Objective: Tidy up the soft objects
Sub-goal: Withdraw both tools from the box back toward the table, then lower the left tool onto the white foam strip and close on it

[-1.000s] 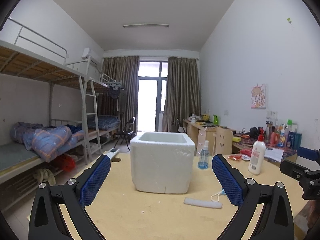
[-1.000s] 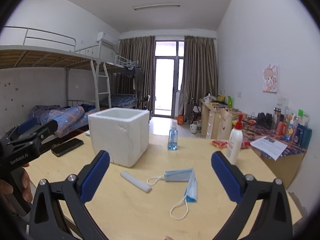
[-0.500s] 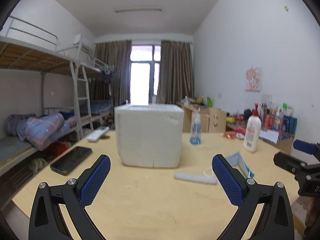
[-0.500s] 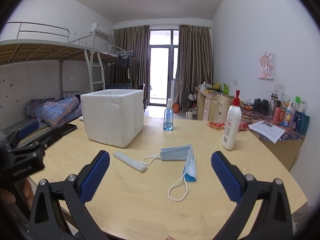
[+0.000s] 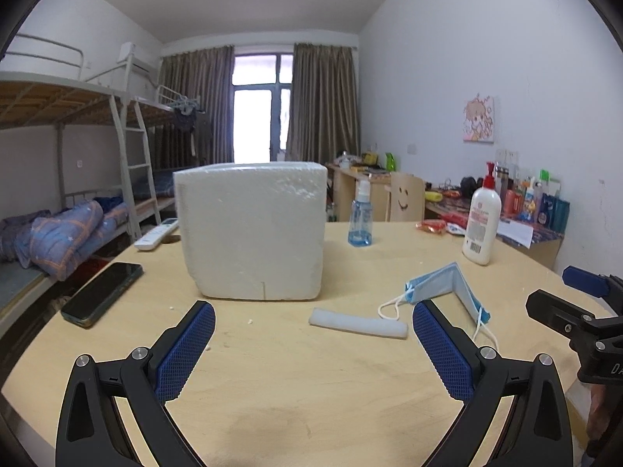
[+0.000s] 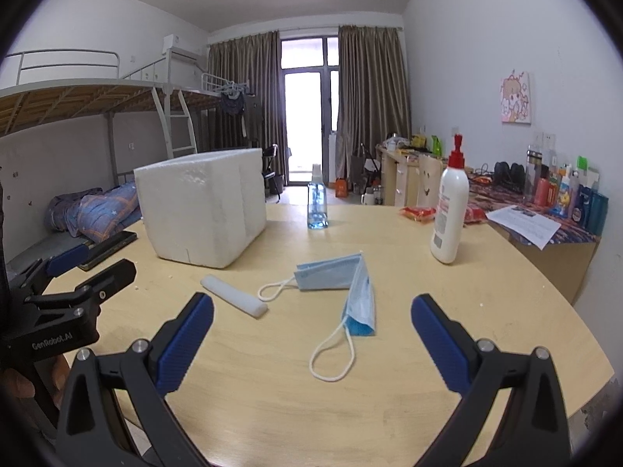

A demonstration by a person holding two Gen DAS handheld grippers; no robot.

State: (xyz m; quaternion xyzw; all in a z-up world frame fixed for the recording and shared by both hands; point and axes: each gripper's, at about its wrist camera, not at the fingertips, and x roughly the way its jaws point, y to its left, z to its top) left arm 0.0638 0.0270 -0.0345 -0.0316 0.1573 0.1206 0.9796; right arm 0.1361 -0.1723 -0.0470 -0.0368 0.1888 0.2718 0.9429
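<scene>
Pale blue and pleated, the face mask [image 6: 342, 278] lies folded on the wooden counter [image 6: 486, 311], just ahead of the right gripper [image 6: 311, 323], whose jaws are spread wide with nothing between them. One ear loop [image 6: 333, 358] trails back toward that gripper, and the nearer half of the mask runs roughly along its line of reach. The left gripper [image 5: 313, 334] is also spread and empty; from it the mask sits off to the right, so the right hand looks the nearer one for a pick. Beside the mask lies a white foam strip [image 6: 233, 295], its long axis slanting across the counter, closer to the left gripper. Behind both stands the white foam box [image 5: 251, 229], probably where soft things go. A lotion bottle [image 6: 449, 210], a small spray bottle [image 6: 317, 202] and a phone [image 5: 103, 294] stand well apart from the mask; nothing blocks the approach.
</scene>
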